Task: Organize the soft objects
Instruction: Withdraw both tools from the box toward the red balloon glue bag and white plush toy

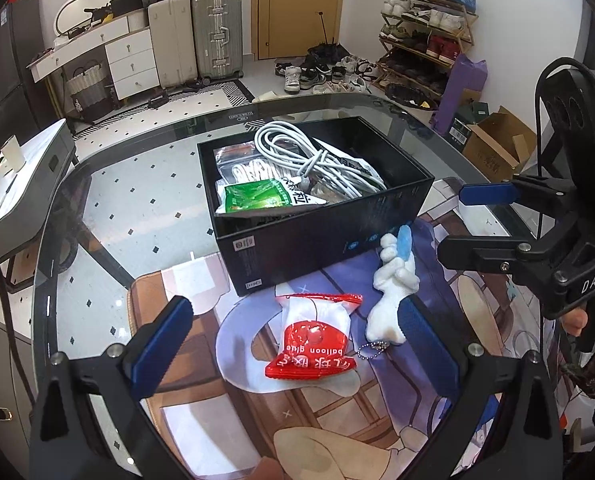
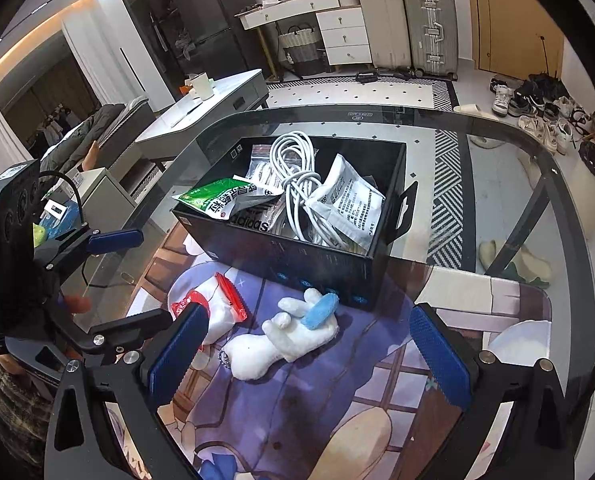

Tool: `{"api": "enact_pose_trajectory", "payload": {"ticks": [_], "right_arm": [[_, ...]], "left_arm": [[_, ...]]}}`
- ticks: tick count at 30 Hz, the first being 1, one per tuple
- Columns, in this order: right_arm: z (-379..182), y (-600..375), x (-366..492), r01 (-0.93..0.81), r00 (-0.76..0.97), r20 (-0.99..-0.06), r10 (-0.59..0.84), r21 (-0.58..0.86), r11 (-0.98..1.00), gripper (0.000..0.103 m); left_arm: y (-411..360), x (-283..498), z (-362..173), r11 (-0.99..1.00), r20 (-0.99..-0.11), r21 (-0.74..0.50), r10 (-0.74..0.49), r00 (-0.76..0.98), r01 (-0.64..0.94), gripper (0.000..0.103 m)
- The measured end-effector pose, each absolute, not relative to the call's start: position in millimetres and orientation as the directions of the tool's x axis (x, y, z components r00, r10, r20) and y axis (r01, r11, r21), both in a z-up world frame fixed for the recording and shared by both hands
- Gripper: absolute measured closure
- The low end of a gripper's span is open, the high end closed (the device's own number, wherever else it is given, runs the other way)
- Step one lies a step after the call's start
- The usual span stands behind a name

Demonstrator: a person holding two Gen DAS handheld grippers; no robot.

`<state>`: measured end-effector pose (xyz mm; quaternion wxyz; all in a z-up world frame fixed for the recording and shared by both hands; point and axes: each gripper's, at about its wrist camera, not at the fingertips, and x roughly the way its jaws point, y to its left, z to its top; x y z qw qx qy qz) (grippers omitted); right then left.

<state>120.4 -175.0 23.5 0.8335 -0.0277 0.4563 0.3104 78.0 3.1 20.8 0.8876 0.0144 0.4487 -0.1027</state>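
A red and white balloon glue packet (image 1: pixel 312 339) (image 2: pixel 216 307) lies on the printed mat (image 1: pixel 337 420) (image 2: pixel 337 400) in front of the black box (image 1: pixel 317 240) (image 2: pixel 321 264). A white plush toy with a blue patch and a ball chain (image 1: pixel 391 288) (image 2: pixel 285 334) lies beside it. My left gripper (image 1: pixel 293 344) is open, low over the packet. My right gripper (image 2: pixel 309 352) is open, just above the plush. The box holds a coiled white cable (image 1: pixel 305 156) (image 2: pixel 297 176), a green packet (image 1: pixel 257 197) (image 2: pixel 217 196) and white pouches (image 2: pixel 353 204).
The mat lies on a glass table (image 1: pixel 137 184) (image 2: pixel 497 152). The right gripper shows at the right edge of the left wrist view (image 1: pixel 473 220); the left gripper shows at the left of the right wrist view (image 2: pixel 137 280). Suitcases, drawers, a shoe rack and shoes stand beyond.
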Motion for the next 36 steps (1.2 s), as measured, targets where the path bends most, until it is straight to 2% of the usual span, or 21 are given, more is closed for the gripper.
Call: {"api": "enact_pose_trajectory", "payload": {"ticks": [24, 36], "right_arm": [[-20.0, -158.4, 120.9, -0.5, 0.383, -0.819, 0.427, 0.205, 0.841, 0.001], [-38.9, -136.3, 123.7, -0.465, 0.388, -0.849, 0.357, 0.154, 0.872, 0.001]], "left_arm": [[3.7, 69.5, -8.7, 0.976, -0.811, -0.099, -0.192, 0.553, 0.194, 0.0], [-0.9, 73.7, -24.6, 0.98, -0.829, -0.057, -0.152, 0.538, 0.19, 0.0]]}}
